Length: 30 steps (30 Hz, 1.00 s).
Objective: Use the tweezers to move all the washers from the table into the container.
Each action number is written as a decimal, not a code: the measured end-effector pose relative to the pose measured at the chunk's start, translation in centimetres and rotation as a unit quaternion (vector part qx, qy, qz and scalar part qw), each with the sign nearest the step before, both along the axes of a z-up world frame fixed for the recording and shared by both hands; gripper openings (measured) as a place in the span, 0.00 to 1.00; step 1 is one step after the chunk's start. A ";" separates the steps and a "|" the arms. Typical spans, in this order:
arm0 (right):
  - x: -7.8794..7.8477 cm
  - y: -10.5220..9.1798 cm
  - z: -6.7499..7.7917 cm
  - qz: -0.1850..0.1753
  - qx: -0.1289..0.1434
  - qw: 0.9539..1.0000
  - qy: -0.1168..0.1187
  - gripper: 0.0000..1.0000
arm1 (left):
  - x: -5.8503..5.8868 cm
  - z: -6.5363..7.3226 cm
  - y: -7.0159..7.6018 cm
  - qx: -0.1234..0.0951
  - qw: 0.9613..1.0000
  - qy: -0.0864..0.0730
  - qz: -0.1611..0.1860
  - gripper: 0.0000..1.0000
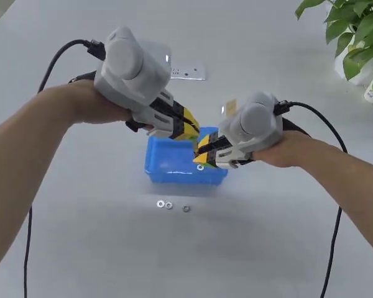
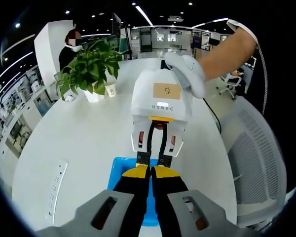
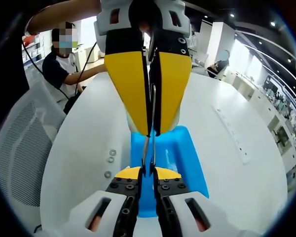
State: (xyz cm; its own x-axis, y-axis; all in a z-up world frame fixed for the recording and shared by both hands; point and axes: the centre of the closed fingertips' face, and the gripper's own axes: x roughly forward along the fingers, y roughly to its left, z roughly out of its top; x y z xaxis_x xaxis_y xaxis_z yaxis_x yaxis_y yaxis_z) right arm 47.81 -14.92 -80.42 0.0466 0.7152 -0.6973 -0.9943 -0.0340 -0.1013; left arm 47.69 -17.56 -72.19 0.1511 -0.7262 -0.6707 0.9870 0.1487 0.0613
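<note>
Washers (image 1: pixel 168 205), three in a loose row, are seen on the white table (image 1: pixel 99 248), just beside the blue container (image 1: pixel 174 169) and to the left of the right gripper (image 3: pixel 148 173). The tweezers (image 3: pixel 147 148) are clamped between the narrow jaws of the left gripper (image 1: pixel 189 129). Their tips are pinched by the right gripper's nearly closed jaws, directly above the container.

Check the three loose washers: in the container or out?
Out. The three washers lie on the table, just outside the near wall of the blue container.
</note>
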 end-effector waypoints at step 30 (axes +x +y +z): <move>-4.5 0.3 -2.2 0.010 -0.005 1.000 0.023 0.11 | -4.1 -2.1 0.5 0.007 1.000 0.023 0.003 0.05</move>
State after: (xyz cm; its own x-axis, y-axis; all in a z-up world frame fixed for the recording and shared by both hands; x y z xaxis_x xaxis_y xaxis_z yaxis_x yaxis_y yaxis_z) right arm 43.27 -14.60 -82.59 -0.0002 0.7088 -0.7054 -0.9969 -0.0552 -0.0552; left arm 43.59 -17.05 -74.24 0.1241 -0.7154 -0.6876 0.9879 0.1539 0.0182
